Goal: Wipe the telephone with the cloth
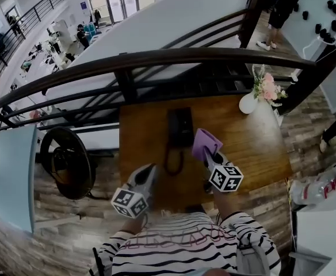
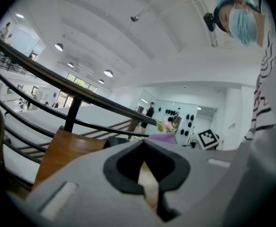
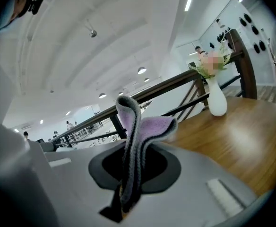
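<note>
A black telephone [image 1: 179, 125] lies flat on the wooden table [image 1: 254, 145], and its cord [image 1: 172, 161] loops toward me. My right gripper [image 1: 210, 155] is shut on a folded purple cloth [image 1: 205, 141], which hovers just right of the phone's near end. In the right gripper view the cloth [image 3: 142, 126] sticks up out of the closed jaws of the right gripper [image 3: 127, 186]. My left gripper [image 1: 150, 169] sits low at the table's front edge, left of the cord, its jaws together with nothing in them. The left gripper view shows the left gripper [image 2: 150, 176], the phone [image 2: 116, 140] and the cloth [image 2: 164, 137] beyond.
A white vase [image 1: 248, 103] with pink flowers [image 1: 267, 87] stands at the table's back right corner. A dark railing [image 1: 156, 59] runs right behind the table. A round wicker chair [image 1: 64, 161] stands on the floor to the left. A person [image 1: 283, 10] stands far off.
</note>
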`<state>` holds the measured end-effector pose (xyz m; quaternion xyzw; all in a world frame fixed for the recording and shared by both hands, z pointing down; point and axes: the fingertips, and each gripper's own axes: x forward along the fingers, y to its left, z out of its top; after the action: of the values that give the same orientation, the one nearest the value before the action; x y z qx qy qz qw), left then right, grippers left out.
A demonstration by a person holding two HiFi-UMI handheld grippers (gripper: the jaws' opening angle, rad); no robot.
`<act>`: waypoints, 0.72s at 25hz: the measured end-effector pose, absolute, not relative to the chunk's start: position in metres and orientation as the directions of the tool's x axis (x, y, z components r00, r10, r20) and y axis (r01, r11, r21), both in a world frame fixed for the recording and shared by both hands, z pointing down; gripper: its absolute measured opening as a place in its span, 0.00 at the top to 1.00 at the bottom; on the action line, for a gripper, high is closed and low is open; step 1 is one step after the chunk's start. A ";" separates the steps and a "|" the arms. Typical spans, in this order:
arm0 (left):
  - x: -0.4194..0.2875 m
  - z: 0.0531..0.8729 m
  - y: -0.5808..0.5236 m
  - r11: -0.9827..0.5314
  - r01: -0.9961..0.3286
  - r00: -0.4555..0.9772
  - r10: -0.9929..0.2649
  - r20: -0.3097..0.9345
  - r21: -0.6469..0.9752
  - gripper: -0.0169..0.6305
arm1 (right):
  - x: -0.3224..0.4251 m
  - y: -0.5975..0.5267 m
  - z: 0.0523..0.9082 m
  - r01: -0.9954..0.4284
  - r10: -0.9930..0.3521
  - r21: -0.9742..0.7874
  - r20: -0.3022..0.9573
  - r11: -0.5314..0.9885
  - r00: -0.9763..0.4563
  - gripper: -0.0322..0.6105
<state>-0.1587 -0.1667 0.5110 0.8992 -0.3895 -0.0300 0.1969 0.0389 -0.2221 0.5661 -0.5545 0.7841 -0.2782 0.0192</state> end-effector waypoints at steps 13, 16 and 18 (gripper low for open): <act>-0.170 0.502 -0.139 -0.654 -0.656 0.722 -0.689 0.063 0.376 0.97 | 0.029 -0.157 0.526 -0.860 -0.910 -0.451 0.204 0.239 -0.360 0.89; -0.164 0.496 -0.137 -0.651 -0.664 0.714 -0.698 0.053 0.368 0.97 | 0.031 -0.148 0.521 -0.856 -0.904 -0.446 0.198 0.262 -0.380 0.89; -0.158 0.495 -0.134 -0.644 -0.672 0.705 -0.707 0.049 0.366 0.97 | 0.033 -0.142 0.519 -0.852 -0.894 -0.438 0.196 0.287 -0.402 0.89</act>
<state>-0.1584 -0.1339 0.4946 0.9054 -0.3808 -0.0494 0.1811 0.0333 -0.1416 0.5186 -0.5450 0.8010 -0.2438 0.0437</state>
